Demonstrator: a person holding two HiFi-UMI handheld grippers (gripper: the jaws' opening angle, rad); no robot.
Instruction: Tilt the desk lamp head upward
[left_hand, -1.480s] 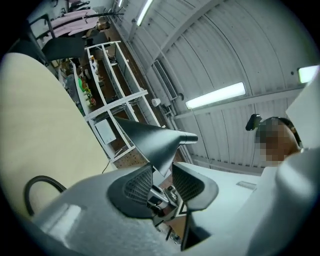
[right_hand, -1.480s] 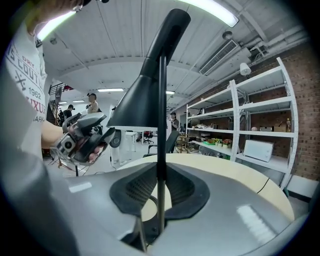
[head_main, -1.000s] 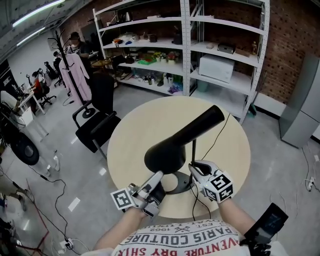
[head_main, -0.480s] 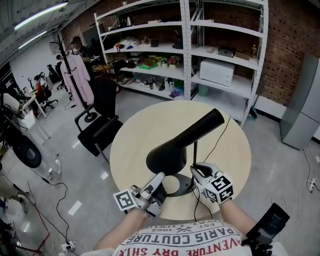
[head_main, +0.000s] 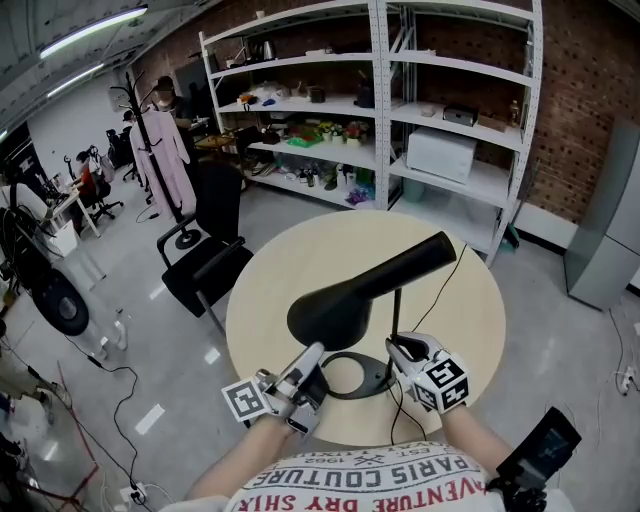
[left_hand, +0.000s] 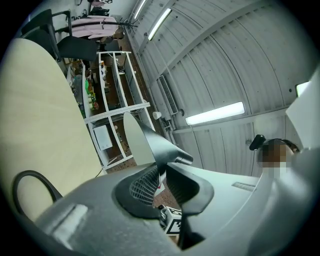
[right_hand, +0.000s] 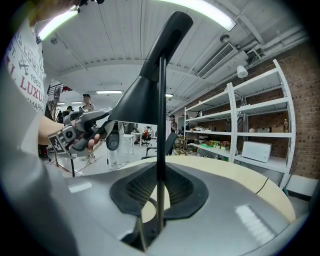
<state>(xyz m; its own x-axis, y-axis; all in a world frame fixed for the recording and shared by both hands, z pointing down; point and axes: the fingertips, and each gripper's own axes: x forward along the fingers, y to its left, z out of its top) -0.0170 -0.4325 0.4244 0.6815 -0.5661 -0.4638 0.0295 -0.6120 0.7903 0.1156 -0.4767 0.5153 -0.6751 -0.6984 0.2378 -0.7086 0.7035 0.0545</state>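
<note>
A black desk lamp stands on the round beige table (head_main: 290, 260), with a ring base (head_main: 350, 378), a thin stem (head_main: 398, 315) and a long cone head (head_main: 345, 300) slanting up to the right. My left gripper (head_main: 318, 352) reaches up from below the cone's wide mouth and is shut on its rim. In the left gripper view the thin rim of the lamp head (left_hand: 145, 142) runs down between the pads. My right gripper (head_main: 398, 345) is shut on the stem just above the base. In the right gripper view the stem (right_hand: 161, 125) stands upright between the pads, under the lamp head (right_hand: 145, 95).
The lamp's black cable (head_main: 440, 290) trails across the table toward the far right edge. A black office chair (head_main: 205, 260) stands left of the table, a coat rack (head_main: 160, 140) behind it. White shelving (head_main: 400, 110) lines the brick back wall.
The lamp head's wide mouth has lifted slightly, so more of the ring base shows beneath it. Both grippers keep their holds; the right one has not moved.
</note>
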